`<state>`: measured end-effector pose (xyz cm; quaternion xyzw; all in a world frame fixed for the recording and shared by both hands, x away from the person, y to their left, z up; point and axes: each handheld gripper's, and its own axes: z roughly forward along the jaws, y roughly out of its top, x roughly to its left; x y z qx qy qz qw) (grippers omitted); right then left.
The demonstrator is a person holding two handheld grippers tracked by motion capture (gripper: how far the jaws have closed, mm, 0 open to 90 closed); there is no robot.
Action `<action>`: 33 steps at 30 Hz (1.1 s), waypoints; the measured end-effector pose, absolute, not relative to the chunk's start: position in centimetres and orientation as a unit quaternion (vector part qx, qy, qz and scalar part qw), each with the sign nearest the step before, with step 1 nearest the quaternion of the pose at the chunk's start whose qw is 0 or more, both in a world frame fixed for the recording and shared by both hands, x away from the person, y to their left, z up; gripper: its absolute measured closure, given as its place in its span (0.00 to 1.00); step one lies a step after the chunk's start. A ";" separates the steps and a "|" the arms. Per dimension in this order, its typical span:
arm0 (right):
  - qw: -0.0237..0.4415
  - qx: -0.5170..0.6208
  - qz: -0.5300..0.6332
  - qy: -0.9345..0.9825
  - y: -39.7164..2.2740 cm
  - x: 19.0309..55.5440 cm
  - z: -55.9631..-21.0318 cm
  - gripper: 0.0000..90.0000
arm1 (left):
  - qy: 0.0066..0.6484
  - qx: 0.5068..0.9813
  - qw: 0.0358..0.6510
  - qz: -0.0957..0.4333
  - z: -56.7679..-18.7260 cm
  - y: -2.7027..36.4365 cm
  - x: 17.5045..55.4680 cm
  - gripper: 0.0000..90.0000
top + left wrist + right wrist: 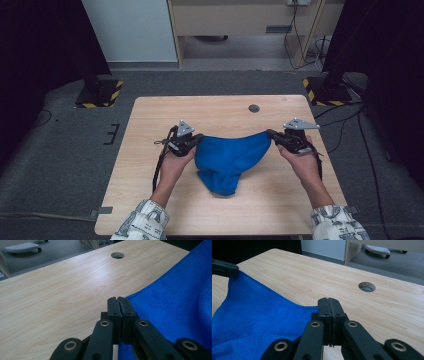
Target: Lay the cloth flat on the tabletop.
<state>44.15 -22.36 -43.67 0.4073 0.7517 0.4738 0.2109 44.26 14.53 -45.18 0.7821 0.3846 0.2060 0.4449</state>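
Observation:
A blue cloth (229,159) hangs stretched between my two grippers above the wooden table (150,120), its lower part bunched and resting on the tabletop. My left gripper (200,137) is shut on the cloth's left top corner; in the left gripper view the jaws (118,300) pinch the blue cloth's edge (175,305). My right gripper (270,134) is shut on the right top corner; in the right gripper view its jaws (329,301) clamp the cloth (254,312), and the left gripper (224,268) shows at the far corner.
A round cable hole (254,108) lies in the table's far half. Dark stands with yellow-black striped bases (100,95) flank the table's far corners. Cables trail on the floor at right (360,130).

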 end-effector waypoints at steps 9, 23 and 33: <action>0.216 0.402 0.480 0.749 -22.3 43.8 -42.7 0.99 | 0.383 0.778 0.453 0.208 -44.5 15.0 44.1 0.98; 0.216 0.400 0.486 0.746 -22.4 43.6 -41.8 1.00 | 0.380 0.775 0.458 0.211 -43.8 15.3 43.7 0.98; 0.220 0.395 0.488 0.747 -22.7 43.3 -41.2 0.99 | 0.378 0.773 0.464 0.212 -43.8 14.8 43.7 0.98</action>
